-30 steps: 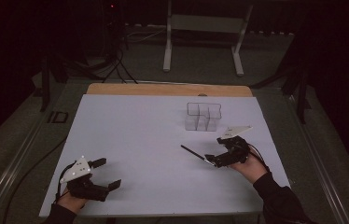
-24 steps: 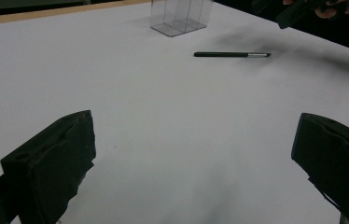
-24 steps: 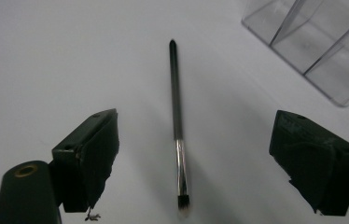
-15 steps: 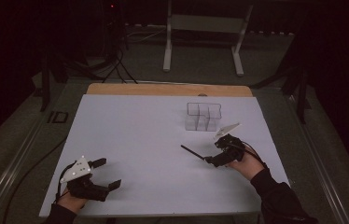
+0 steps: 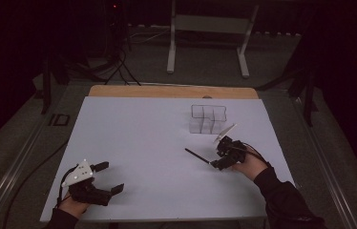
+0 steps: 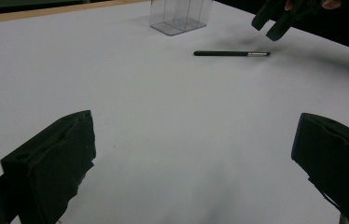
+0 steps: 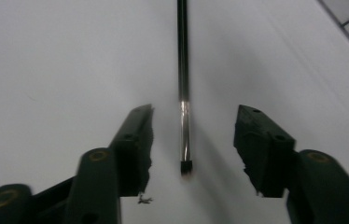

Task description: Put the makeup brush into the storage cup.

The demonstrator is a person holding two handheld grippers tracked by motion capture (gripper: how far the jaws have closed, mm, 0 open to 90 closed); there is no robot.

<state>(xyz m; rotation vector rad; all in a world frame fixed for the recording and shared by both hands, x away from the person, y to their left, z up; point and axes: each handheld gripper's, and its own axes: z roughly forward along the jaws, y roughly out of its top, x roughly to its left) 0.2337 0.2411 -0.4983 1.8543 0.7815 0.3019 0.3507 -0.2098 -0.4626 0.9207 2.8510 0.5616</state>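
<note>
- Right gripper (image 5: pixel 218 162) was low over the bench (image 5: pixel 143 138), its jaws just closing around the pen's (image 5: pixel 196 156) silver end without touching it.
- Pen lay flat at 7 o'clock from the clear organizer (image 5: pixel 208 118).
- Left gripper (image 5: pixel 107 177) rested spread wide, holding nothing.

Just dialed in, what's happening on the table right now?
The right gripper is set over the silver end of a black pen lying flat on the white table. Its jaws have just been closing, with the pen between them, but the pads are not touching it yet. The left gripper rests open near the table's front left corner, holding nothing. A clear compartment box stands beyond the pen.
</note>
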